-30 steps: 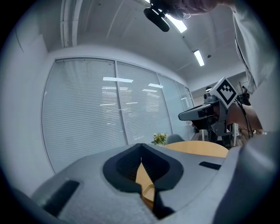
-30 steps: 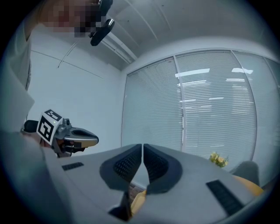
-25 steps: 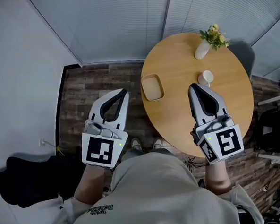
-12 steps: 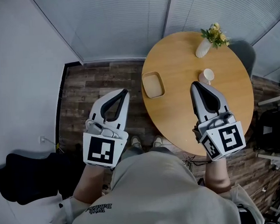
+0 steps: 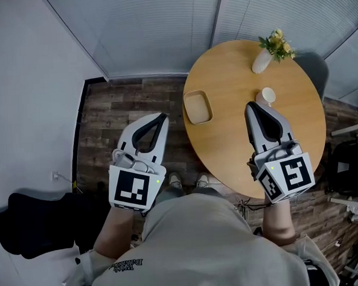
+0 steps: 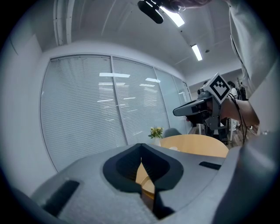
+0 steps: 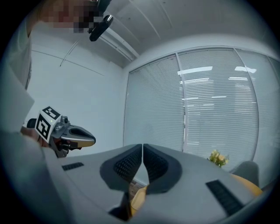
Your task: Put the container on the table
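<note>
A shallow beige container (image 5: 198,107) with rounded corners rests on the round wooden table (image 5: 227,142), close to the table's left edge. It looks empty. My left gripper (image 5: 160,117) hovers over the floor just left of the table, short of the container, shut with nothing in it. The left gripper view shows its jaws (image 6: 141,152) pressed together. My right gripper (image 5: 251,106) is held above the table, right of the container and just short of a white cup (image 5: 265,96). It is shut and empty too, as seen in the right gripper view (image 7: 142,147).
A white vase with yellow flowers (image 5: 264,57) stands at the table's far side. Dark wood-plank floor (image 5: 111,125) lies left of the table, with a grey wall and blinds beyond. A black chair (image 5: 33,224) is at lower left, and equipment stands at the right edge.
Almost nothing: the whole head view has drifted slightly. Both grippers stay shut and roughly where they were, and the container has not moved.
</note>
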A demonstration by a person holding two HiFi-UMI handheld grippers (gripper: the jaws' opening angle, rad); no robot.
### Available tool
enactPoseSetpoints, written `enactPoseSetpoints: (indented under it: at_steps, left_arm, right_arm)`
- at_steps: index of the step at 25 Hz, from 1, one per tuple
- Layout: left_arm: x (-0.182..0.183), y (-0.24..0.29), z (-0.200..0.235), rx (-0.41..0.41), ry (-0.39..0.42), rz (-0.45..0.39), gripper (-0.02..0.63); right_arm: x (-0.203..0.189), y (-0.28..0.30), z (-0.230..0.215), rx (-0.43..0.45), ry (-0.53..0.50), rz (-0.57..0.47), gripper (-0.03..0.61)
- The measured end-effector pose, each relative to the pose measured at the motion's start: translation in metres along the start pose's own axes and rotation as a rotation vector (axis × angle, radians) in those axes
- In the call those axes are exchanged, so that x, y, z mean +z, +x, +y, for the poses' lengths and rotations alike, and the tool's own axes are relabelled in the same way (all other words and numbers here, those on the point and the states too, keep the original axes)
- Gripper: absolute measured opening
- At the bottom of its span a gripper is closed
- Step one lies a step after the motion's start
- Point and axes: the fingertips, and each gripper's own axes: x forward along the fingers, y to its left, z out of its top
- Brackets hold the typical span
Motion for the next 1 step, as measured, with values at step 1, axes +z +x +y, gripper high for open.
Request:
enactPoseSetpoints:
  at_steps: [1]
  left_arm:
    - [0.0012, -0.0003, -0.0004, 0.002, -0.007, -0.001, 0.021]
  right_arm:
    - [-0.0002, 0.0002, 0.0001, 0.001, 0.000, 0.001, 0.034]
